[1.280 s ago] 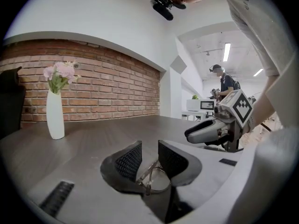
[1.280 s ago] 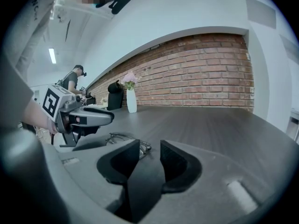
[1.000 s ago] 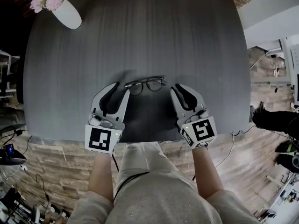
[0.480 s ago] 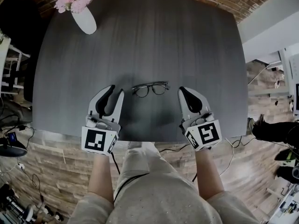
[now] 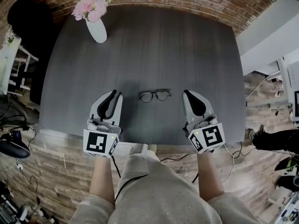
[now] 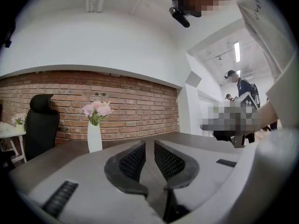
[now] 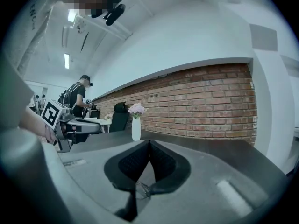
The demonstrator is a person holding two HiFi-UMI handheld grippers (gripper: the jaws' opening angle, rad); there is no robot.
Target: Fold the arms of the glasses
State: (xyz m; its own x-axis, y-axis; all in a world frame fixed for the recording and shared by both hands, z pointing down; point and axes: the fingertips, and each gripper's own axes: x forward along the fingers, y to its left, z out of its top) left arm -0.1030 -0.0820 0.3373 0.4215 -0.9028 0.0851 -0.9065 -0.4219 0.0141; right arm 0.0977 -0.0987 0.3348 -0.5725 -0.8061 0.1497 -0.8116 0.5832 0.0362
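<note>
The dark-rimmed glasses [image 5: 154,95] lie flat on the grey table [image 5: 149,50] near its front edge, lenses side by side, and no arm sticks out from the frame. My left gripper [image 5: 116,94] [image 6: 149,144] hovers to their left, pointing level. Its jaws are closing, with a narrow gap left and nothing between the pads. To the right of the glasses my right gripper [image 5: 188,93] [image 7: 149,143] is shut and empty. Neither gripper touches the glasses. Both gripper views look over the table and the glasses are in neither.
A white vase of pink flowers [image 5: 96,29] [image 6: 95,136] [image 7: 136,129] stands at the table's far left corner. A black chair [image 5: 27,24] [image 6: 41,125] is beyond the left edge. A brick wall runs behind the table. A person [image 7: 80,97] stands in the background.
Both grippers have lifted and drawn apart from the glasses. The right jaws went from part open to shut, and the left jaws narrowed from wide open. The glasses stay on the table.
</note>
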